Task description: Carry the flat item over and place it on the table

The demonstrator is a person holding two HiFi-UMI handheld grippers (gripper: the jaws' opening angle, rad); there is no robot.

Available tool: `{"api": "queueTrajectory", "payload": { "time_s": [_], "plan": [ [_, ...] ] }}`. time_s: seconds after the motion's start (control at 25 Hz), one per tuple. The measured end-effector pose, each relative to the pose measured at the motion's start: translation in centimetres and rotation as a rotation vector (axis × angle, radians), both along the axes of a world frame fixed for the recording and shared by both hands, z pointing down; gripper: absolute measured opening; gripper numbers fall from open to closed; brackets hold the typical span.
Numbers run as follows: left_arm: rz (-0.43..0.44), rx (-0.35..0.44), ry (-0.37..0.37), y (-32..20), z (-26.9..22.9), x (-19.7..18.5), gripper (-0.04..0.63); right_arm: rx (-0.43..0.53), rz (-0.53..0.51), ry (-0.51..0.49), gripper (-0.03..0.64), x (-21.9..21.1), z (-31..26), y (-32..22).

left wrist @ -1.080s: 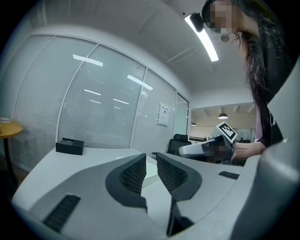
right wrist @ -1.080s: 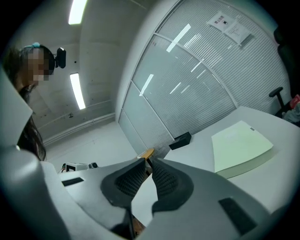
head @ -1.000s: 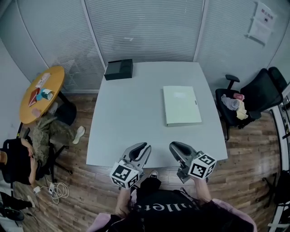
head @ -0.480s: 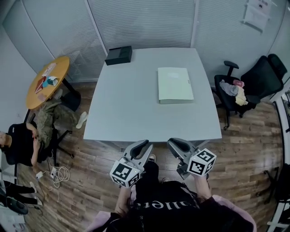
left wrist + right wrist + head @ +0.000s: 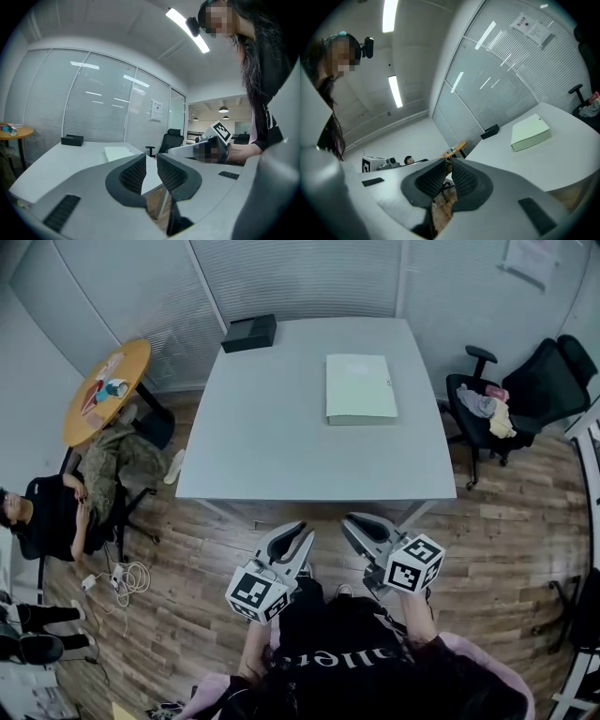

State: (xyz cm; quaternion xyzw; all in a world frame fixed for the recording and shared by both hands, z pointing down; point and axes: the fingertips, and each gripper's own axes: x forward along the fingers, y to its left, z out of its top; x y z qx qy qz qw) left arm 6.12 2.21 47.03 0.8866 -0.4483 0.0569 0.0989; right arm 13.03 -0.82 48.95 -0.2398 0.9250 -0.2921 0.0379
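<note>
The flat item (image 5: pixel 361 388) is a pale green folder-like slab. It lies on the far right part of the white table (image 5: pixel 272 437); it also shows in the left gripper view as the flat item (image 5: pixel 118 153) and in the right gripper view as the flat item (image 5: pixel 529 132). My left gripper (image 5: pixel 298 532) and right gripper (image 5: pixel 354 524) hang side by side over the wooden floor, short of the table's near edge and well apart from the item. Both are shut with nothing held. Seen along the left gripper (image 5: pixel 151 159), only a thin slit shows between the tips. The right gripper (image 5: pixel 449 165) has its pads together.
A black box (image 5: pixel 249 333) sits at the table's far left corner. A round wooden side table (image 5: pixel 106 390) with small things stands at the left, and a seated person (image 5: pixel 47 517) below it. Cables (image 5: pixel 127 577) lie on the floor. A black office chair (image 5: pixel 511 409) holding clothes stands right.
Both grippers have drawn back from the table's near edge and are now over the floor. The table and the flat item look farther away. The jaws have stayed the same.
</note>
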Motion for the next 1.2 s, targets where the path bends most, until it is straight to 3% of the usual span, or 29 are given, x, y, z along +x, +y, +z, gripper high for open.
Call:
{"api": "queueTrajectory", "payload": {
  "time_s": [0.64,1.2],
  "plan": [
    [0.029,0.017,-0.023,0.2,-1.3,-3.5,0.084,0.013,0.054,-0.002,0.044,-3.1,-0.9,0.4],
    [0.05,0.027,0.012,1.2,-1.7,-6.8,0.083,0.011,0.057,0.004,0.038,-7.1,-1.4,1.8]
  ]
}}
